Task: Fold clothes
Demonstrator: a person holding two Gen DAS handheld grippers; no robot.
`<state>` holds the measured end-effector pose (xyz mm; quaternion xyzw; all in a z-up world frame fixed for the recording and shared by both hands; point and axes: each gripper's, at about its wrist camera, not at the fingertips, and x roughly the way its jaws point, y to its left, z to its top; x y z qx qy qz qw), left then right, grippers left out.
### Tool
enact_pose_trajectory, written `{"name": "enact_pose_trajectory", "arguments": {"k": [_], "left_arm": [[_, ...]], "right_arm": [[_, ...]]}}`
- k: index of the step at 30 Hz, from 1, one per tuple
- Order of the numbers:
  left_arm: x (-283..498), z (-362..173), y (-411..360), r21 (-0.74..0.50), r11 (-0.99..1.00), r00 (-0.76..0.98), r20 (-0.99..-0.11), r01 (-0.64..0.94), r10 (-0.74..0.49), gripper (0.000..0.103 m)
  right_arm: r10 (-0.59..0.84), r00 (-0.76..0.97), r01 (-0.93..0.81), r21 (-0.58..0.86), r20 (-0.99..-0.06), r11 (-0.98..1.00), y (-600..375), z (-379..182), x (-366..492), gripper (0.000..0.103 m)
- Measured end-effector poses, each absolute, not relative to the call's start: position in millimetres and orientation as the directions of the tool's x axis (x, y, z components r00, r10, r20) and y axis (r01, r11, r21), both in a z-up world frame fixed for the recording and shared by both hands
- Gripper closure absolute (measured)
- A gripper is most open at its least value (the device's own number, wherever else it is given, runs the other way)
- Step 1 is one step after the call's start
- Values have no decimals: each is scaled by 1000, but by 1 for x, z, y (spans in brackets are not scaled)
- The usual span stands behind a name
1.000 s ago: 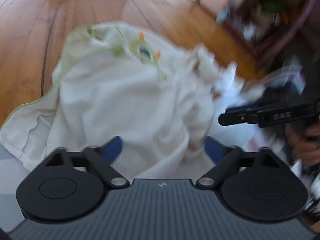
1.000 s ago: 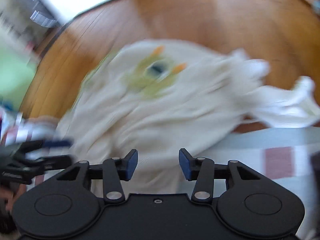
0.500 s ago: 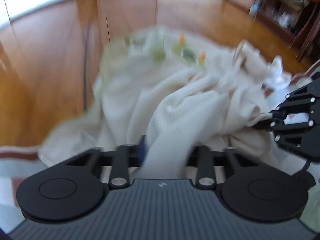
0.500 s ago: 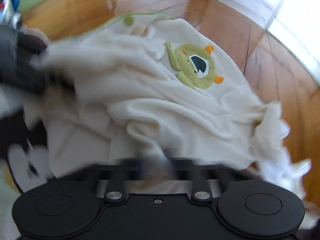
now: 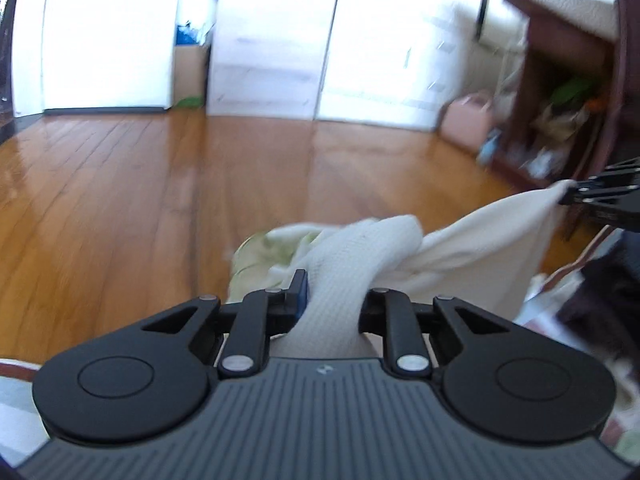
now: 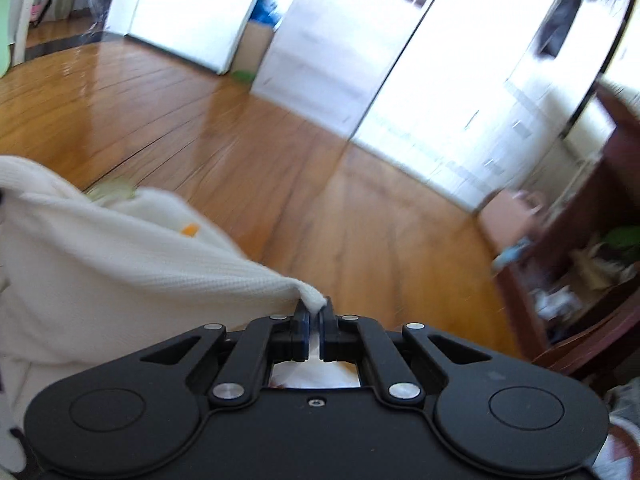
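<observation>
The cream knit garment [image 5: 472, 248] hangs stretched between both grippers above the wooden floor [image 5: 120, 208], its long axis running lower centre to right edge in the left view. The left gripper [image 5: 332, 300] has just closed on a thick bunch; the right gripper [image 6: 315, 322] pinches a thin corner (no writing legible)

Shiny wood floor [image 5: 120, 200], dark wooden shelf [image 5: 560, 92] stuffed with clutter, pink box [image 5: 466, 120] beside it.
</observation>
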<state>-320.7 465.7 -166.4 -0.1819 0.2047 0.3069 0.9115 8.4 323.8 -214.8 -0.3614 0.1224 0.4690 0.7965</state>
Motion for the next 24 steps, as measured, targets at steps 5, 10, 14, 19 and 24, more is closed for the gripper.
{"name": "enact_pose_trajectory", "arguments": {"k": [5,10,14,19,24], "left_arm": [[-319,-186,484,-262,682,666,-607,-683,433,54],[-306,-226,498,-168,621,480,-792,-765,378,55],[-313,-240,515,-371,551,563,-794,-748,230,51],[-312,-266,513,-366,497,505,-845,-787,178,21],[-320,-268,512,-487,481,603,-790,-729,115,90]], "right_arm": [[562,707,-687,-607,-430,400,329,-214,40,103],[573,407,-901,-211,-711,379,323,-237,67,98],[612,197,-973,-78,-766,216,321,-266,26,48],[602,68,-997,-69,-795,21,323,-292,-33,41],[690,42,-988,-133,-723,-79,315,-301,-75,41]]}}
